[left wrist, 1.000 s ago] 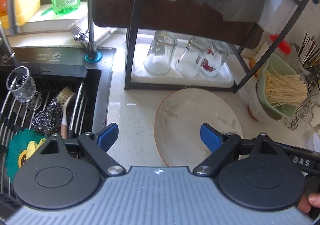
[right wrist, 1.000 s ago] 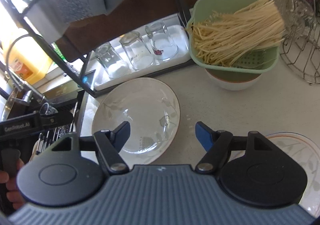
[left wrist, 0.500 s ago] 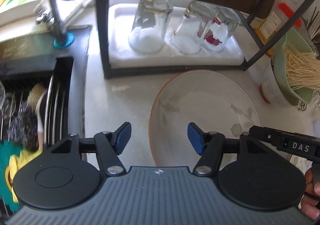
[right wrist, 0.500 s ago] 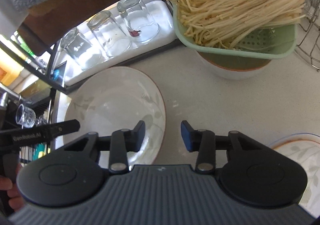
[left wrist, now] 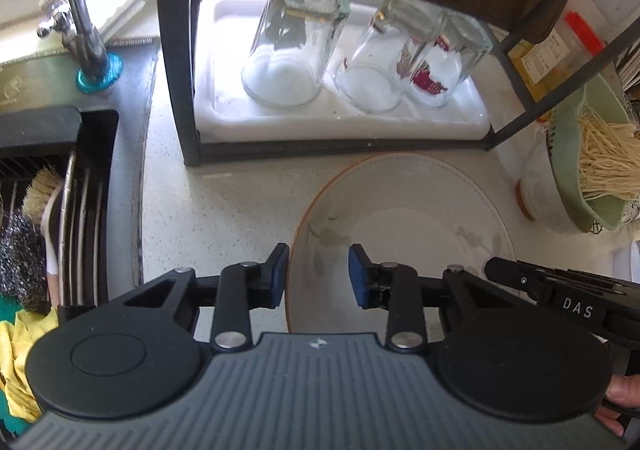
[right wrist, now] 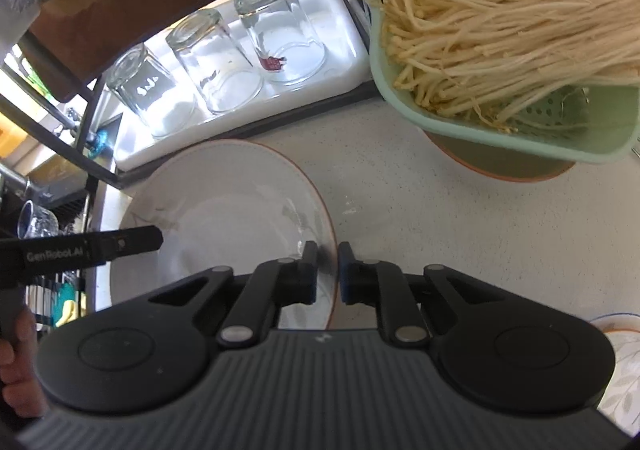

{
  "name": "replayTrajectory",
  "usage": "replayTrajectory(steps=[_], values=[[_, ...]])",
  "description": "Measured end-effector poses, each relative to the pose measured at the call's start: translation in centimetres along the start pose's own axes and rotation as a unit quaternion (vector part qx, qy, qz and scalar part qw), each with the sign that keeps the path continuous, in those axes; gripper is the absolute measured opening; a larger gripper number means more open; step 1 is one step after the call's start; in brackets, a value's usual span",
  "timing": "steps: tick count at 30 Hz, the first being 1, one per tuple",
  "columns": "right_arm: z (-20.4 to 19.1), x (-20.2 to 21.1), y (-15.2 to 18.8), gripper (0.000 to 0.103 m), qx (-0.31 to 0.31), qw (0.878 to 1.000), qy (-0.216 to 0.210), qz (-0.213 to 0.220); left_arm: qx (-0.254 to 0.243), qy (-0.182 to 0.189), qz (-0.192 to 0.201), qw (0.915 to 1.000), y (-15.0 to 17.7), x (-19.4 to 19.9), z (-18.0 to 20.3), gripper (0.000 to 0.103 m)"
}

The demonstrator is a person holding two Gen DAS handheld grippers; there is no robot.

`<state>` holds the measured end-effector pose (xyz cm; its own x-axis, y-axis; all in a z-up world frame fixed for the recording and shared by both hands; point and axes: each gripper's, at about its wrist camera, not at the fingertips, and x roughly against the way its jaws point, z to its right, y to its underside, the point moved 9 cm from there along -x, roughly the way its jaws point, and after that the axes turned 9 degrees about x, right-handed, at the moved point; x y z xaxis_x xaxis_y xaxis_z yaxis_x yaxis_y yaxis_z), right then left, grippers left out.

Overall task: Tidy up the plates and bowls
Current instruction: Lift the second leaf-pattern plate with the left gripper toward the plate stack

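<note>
A white plate [left wrist: 404, 226] with an orange rim and leaf print lies on the counter in front of the rack; it also shows in the right wrist view [right wrist: 224, 210]. My left gripper [left wrist: 318, 274] straddles the plate's left rim, its jaws partly closed with a gap still between them. My right gripper [right wrist: 327, 270] straddles the plate's right rim with its jaws nearly together on the rim. A bowl [right wrist: 500, 166] sits under a green colander [right wrist: 520, 130] of noodles. A second plate [right wrist: 620, 362] shows at the lower right.
A black rack [left wrist: 176, 50] holds a white tray [left wrist: 344, 122] with three upturned glasses [left wrist: 292, 50]. The sink [left wrist: 48, 210] with brush and scourer lies to the left, a tap [left wrist: 80, 10] behind it. A red-lidded jar [left wrist: 556, 46] stands at the right.
Both grippers have moved down and in to the plate's opposite rims. Both sets of jaws have narrowed, the right much more than the left.
</note>
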<state>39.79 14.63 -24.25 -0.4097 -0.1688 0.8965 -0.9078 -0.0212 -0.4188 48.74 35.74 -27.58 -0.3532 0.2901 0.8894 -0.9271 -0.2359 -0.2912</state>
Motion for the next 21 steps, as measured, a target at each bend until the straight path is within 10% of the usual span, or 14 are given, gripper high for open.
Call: replayTrajectory(steps=[21], values=[[0.5,0.8,0.8,0.014,-0.038,0.999,-0.019,-0.014,0.052,0.062,-0.049,0.9955,-0.3,0.1,-0.7,0.04]])
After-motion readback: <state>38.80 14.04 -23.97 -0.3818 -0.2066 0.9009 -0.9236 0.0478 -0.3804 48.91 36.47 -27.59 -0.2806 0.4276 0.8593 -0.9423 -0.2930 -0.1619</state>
